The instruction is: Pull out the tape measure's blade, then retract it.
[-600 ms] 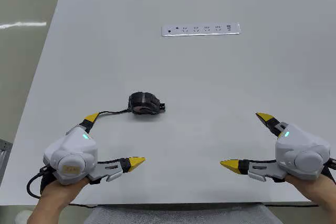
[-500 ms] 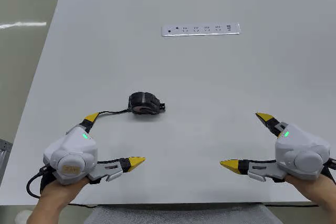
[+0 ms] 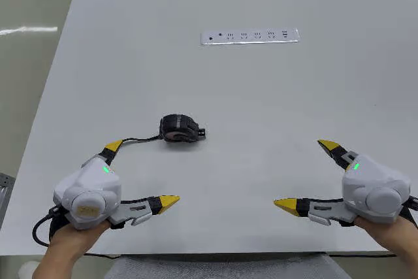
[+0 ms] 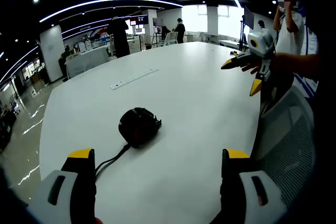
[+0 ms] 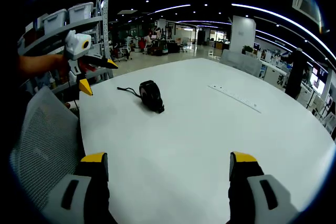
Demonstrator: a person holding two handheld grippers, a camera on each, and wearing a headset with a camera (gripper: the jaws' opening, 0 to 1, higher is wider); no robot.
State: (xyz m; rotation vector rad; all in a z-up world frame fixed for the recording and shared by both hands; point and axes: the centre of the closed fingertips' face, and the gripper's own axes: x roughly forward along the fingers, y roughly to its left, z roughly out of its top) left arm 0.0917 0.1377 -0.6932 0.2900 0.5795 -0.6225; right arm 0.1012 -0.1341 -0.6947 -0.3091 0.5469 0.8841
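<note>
Tape measure [image 3: 180, 129]: black, round-cornered case lying flat on white table [image 3: 274, 96], left of centre and forward of both grippers, touched by neither. Long axis roughly left-right in head view; blade mouth with small hook tab facing right, blade not yet drawn out. Thin black lanyard [image 3: 140, 139] leaving the opposite end, trailing left and toward the near edge, ending just beside the far jaw tip of left gripper [image 3: 142, 172]; contact there not determinable. Left gripper: held low over the near-left part of the table, gripped from behind by left hand [image 3: 72, 243], white body toward the person, yellow-tipped jaws spread wide, one tip forward and one aimed inward to the right. In left gripper view, case seen ahead between the two spread jaws, nearer the left one. Right gripper [image 3: 307, 174]: mirrored pose at near right, held by right hand [image 3: 390, 232], jaws likewise spread wide with nothing between them, one tip forward and one aimed inward to the left; well apart from the case. In right gripper view, case ahead and left of centre, hook end toward the camera. Power strip [image 3: 249, 36]: flat on the table farther back, long axis left-right.
</note>
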